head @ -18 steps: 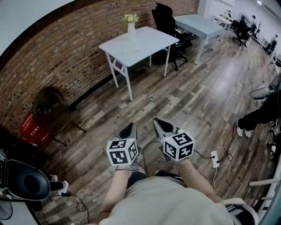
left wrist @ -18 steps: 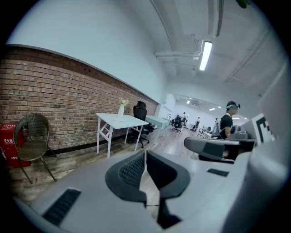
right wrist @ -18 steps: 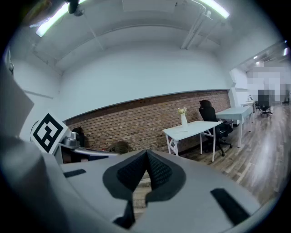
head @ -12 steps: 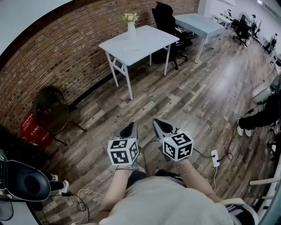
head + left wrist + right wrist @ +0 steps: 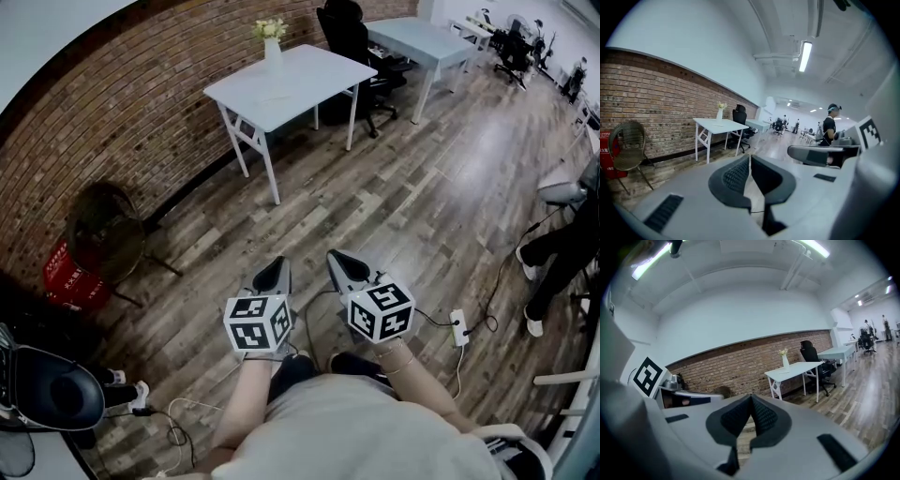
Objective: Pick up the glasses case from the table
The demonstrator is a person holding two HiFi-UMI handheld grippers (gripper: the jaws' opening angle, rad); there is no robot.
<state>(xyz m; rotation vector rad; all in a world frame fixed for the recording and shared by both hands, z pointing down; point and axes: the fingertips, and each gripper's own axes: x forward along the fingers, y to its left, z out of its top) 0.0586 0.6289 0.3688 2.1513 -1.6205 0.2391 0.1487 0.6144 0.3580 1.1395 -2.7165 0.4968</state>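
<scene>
Head view: a small, flat, pale glasses case lies on the white table, just beside a vase holding pale flowers, well apart from the left gripper and right gripper. Left gripper view: its jaws meet, nothing between them. Right gripper view: jaws likewise together, empty.

A broad run of wooden floor is lying open in front of the white bench, leaving a free approach to its long near edge. Behind the bench the brick wall is closing off that side. A vase of flowers is standing near the bench's back edge, leaving most of the top free. A black office chair is standing just beside the bench's right end, and a wicker chair is sitting well to its left
</scene>
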